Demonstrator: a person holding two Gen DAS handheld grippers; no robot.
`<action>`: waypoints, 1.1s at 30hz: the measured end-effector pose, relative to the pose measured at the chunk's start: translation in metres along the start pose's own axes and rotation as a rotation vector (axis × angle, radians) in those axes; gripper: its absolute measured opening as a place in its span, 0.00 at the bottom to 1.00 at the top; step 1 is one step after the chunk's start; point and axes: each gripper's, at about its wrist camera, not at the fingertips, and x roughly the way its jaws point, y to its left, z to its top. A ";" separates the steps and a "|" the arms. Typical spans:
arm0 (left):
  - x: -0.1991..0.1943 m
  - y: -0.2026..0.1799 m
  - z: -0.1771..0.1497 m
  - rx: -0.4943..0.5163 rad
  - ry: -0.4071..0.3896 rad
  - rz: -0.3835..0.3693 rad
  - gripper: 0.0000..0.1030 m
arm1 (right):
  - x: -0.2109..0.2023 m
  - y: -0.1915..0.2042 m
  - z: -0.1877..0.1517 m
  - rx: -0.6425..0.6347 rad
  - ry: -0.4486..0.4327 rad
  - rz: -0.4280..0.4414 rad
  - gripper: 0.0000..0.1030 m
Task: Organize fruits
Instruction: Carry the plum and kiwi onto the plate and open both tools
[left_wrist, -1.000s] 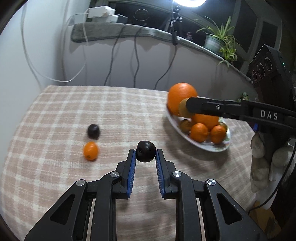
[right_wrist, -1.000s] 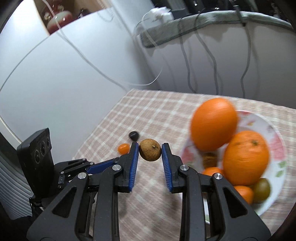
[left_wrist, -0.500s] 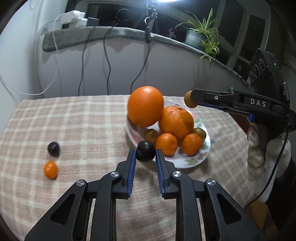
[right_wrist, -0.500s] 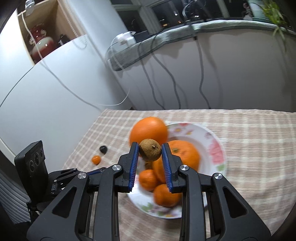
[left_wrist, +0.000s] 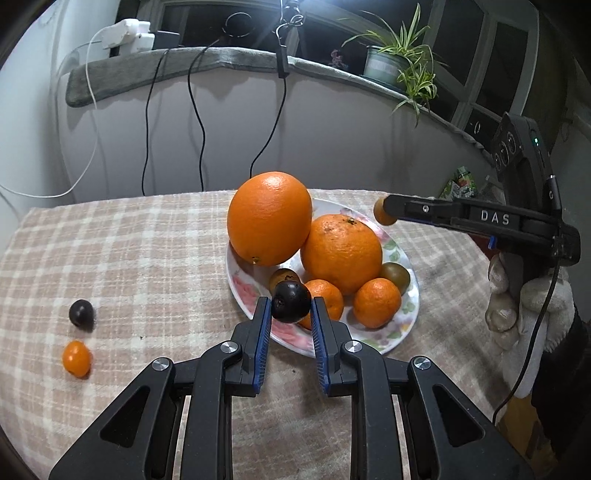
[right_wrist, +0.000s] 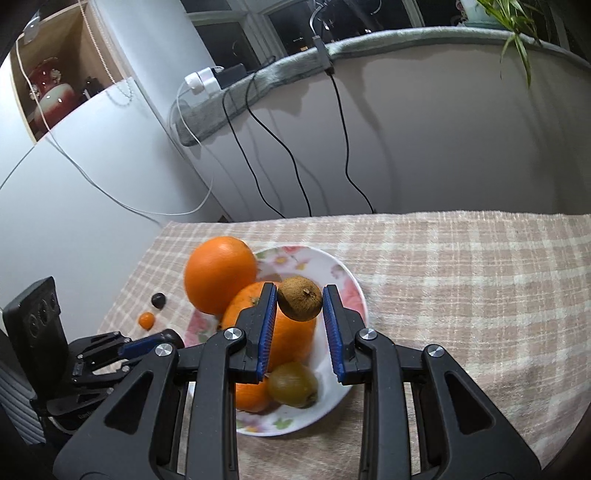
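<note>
A flowered white plate (left_wrist: 243, 291) (right_wrist: 347, 280) on the checked tablecloth holds two big oranges (left_wrist: 269, 218) (right_wrist: 219, 273), several small orange fruits and small greenish-brown ones. My left gripper (left_wrist: 288, 314) is shut on a dark plum (left_wrist: 290, 301), held over the plate's near rim. My right gripper (right_wrist: 300, 306) is shut on a brown fuzzy fruit (right_wrist: 300, 303) above the plate; in the left wrist view it reaches in from the right, that fruit (left_wrist: 383, 212) at its tip. On the cloth to the left lie another dark plum (left_wrist: 81, 313) (right_wrist: 159, 300) and a small orange fruit (left_wrist: 76, 358) (right_wrist: 146, 319).
A curved grey wall with a padded ledge (left_wrist: 155, 70) borders the table's far side, with cables (left_wrist: 199, 122) hanging down it. A potted plant (left_wrist: 391, 66) stands on the ledge. A gloved hand (left_wrist: 524, 302) grips the right gripper's handle at the right.
Both grippers swung toward the plate with their fruits still clamped. The plate has shifted from the right to the centre of the left wrist view, and under the fingers in the right wrist view.
</note>
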 end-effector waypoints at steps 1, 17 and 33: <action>0.001 0.001 0.000 -0.003 0.002 0.002 0.19 | 0.002 -0.002 0.000 0.003 0.003 0.000 0.26; 0.005 -0.001 0.003 0.013 0.009 0.010 0.20 | 0.011 -0.009 -0.006 0.021 0.021 -0.008 0.26; 0.002 -0.005 0.003 0.033 -0.002 0.044 0.54 | 0.011 -0.010 -0.009 0.040 0.027 -0.025 0.56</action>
